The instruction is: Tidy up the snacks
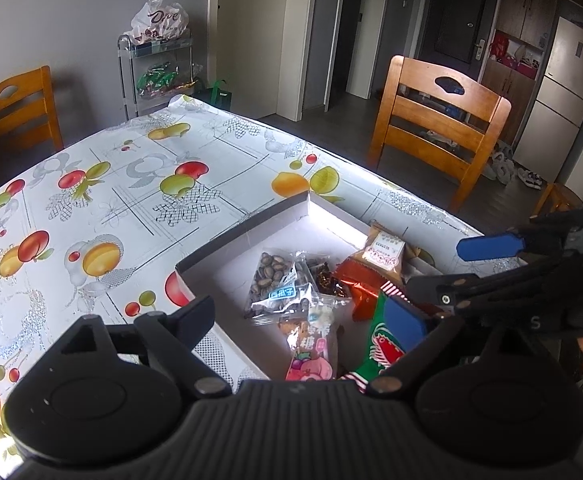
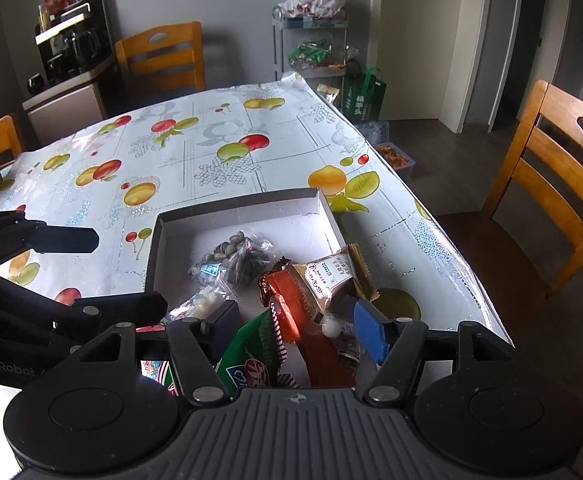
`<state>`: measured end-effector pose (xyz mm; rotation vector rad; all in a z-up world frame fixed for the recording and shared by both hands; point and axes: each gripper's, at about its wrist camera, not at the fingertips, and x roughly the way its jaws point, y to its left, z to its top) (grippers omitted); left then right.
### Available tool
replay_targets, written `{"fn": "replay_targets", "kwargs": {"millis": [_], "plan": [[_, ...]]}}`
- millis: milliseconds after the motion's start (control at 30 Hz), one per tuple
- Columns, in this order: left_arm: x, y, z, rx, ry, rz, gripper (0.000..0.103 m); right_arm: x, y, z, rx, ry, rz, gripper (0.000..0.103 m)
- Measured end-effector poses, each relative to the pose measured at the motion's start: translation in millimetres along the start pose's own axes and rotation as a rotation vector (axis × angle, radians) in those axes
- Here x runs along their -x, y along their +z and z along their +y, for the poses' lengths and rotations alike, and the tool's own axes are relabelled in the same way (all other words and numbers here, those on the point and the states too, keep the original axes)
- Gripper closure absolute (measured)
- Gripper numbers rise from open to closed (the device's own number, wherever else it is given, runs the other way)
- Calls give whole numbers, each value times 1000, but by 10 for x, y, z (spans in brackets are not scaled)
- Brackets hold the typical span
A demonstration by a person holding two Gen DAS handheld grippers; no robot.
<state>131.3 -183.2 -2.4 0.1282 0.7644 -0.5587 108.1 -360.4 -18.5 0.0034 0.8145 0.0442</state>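
A shallow white box (image 1: 251,224) (image 2: 243,210) on the fruit-print table holds several snack packets: a clear bag of seeds (image 1: 273,284) (image 2: 231,258), an orange-red packet (image 1: 361,284) (image 2: 291,304), a tan cake packet (image 1: 383,256) (image 2: 331,276), a pink candy packet (image 1: 311,352) and a green-red packet (image 1: 383,344) (image 2: 251,360). My left gripper (image 1: 303,316) is open and empty above the box's near part. My right gripper (image 2: 295,328) is open over the green-red and orange-red packets, holding nothing; it also shows in the left wrist view (image 1: 447,272).
Wooden chairs (image 1: 439,128) (image 2: 163,60) stand around the table (image 1: 131,184). A metal rack (image 1: 155,76) with bags stands behind the far corner. A counter with a coffee machine (image 2: 71,40) is at back left. The table's right edge (image 2: 431,208) lies close to the box.
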Motion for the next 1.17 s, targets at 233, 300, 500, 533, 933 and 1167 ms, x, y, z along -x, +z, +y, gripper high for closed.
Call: {"fn": "replay_targets", "kwargs": {"millis": [233,300,500,533,933,1167], "plan": [[12,0,27,4,5,-1,10,23,14,23,4,-4,-7,36],[12,-1,56,12,7,1,10,24,23,38,7,-4,-8,35],[25,12,137,28,19,-2,10,16,42,69,13,-2,-8,35],[27,15,145,29,19,-3,10,17,44,73,14,-2,-7,35],[26,31,182,36,22,-15,10,9,49,102,16,-3,-5,35],[17,27,216,38,48,-27,7,-4,72,131,22,-6,-4,35]]}}
